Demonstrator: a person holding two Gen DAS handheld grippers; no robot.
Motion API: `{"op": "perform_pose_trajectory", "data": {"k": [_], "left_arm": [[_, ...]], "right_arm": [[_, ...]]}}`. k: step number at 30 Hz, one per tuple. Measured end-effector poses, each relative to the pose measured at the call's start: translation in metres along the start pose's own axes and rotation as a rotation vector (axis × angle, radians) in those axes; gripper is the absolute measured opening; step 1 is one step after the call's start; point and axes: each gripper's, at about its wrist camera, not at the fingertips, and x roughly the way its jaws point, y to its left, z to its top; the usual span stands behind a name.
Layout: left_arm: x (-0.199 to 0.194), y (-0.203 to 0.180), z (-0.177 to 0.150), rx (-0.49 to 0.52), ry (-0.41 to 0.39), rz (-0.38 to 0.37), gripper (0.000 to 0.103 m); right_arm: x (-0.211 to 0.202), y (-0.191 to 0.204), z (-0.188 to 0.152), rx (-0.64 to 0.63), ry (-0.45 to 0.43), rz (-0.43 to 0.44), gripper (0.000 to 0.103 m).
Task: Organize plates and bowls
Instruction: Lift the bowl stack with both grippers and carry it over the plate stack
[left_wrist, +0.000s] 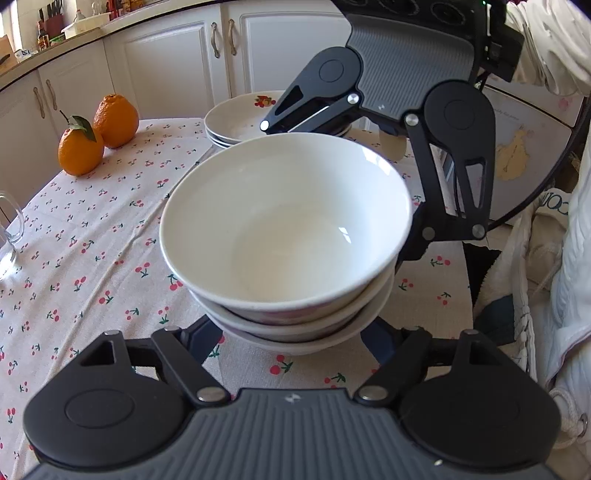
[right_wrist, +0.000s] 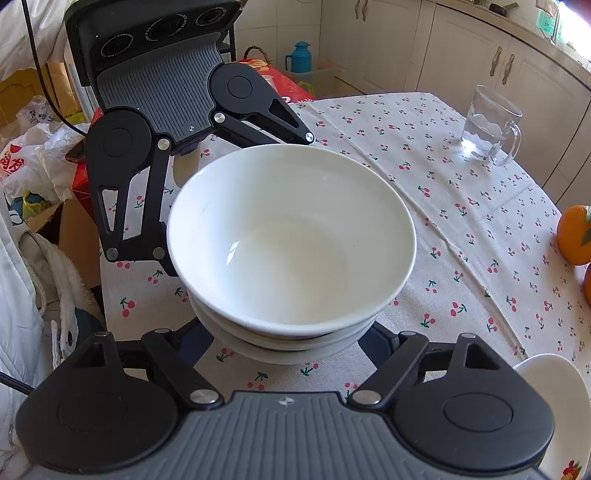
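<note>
Both claws bracketed the stack of white bowls on the cherry-print worktop: left claw and right claw part-closed around its base, pad contact hidden. Stacked plates sat behind, near two oranges.

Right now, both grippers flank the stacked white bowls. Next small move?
Probably lift the stack of white ceramic bowls straight up: the left gripper and right gripper bracket its base from opposite sides, and the stacked white plates sit clear behind.
</note>
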Motion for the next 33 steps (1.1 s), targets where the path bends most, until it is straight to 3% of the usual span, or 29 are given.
{"op": "perform_pose_trajectory", "data": {"k": [9,18,27,33], "left_arm": [[-0.001,0.000,0.013,0.010,-0.005,0.018,0.081],[0.008,0.005,0.063,0.057,-0.047,0.022,0.081],[0.042,0.021,0.121,0.133,-0.102,-0.012,0.081],[0.076,0.028,0.143,0.165,-0.115,-0.048,0.081]], "right_arm": [[-0.015,-0.003,-0.001,-0.004,-0.017,-0.014,0.088],[-0.055,-0.026,-0.016,0.009,-0.045,-0.073,0.088],[-0.098,-0.065,-0.044,0.062,-0.053,-0.182,0.087],[-0.108,-0.093,-0.070,0.127,-0.036,-0.246,0.088]]}}
